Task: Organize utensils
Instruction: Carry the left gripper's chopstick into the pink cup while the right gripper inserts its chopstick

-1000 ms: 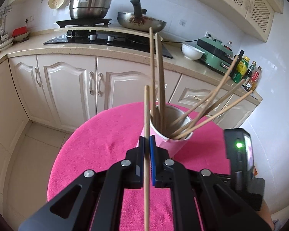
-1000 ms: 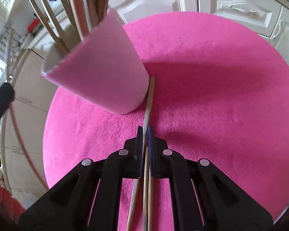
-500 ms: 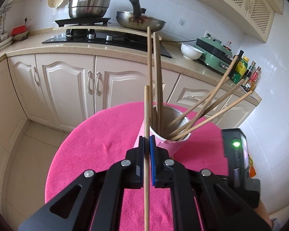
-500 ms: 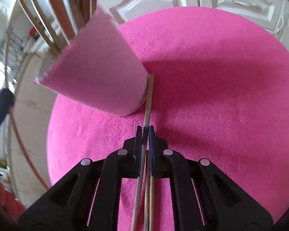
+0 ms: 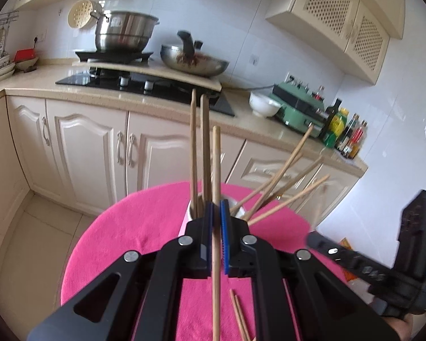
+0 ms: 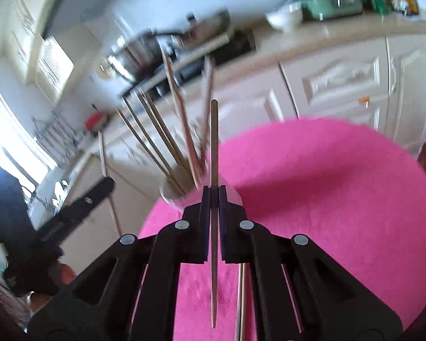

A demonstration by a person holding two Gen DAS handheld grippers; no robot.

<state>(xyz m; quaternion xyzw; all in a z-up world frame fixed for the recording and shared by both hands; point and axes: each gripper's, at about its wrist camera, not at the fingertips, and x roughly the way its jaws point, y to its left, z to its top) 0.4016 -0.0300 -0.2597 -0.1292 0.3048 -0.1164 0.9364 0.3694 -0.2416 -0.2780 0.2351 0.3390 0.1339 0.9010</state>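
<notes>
While each of our two claws, the left gripper [image 5: 216, 218] and right gripper [image 6: 213, 203], is clamped on one slim wooden chopstick [image 5: 216, 170] [image 6: 213, 147] just beside the crowded pale pink cup [image 5: 188, 213], colliding sticks could tip it.

Chopsticks, wooden, light tan, slender. 1 chopstick [image 5: 216, 187] stands upright, clamped between the blue pads of the left gripper [image 5: 216, 213], its top end above the cup. 1 chopstick [image 6: 213, 147] stands upright, pinched in the right gripper [image 6: 213, 199], lower tip clear of the cloth.

Cup [image 5: 191, 213], pale pink outside, white rim, upright on the pink tablecloth [image 5: 133, 227]. Contents: 2 chopsticks [image 5: 198, 153] near vertical at its left side; several more [image 5: 286, 187] fanned out, leaning right.

2 loose chopsticks [image 5: 238, 315] lie side by side on the cloth.
</notes>
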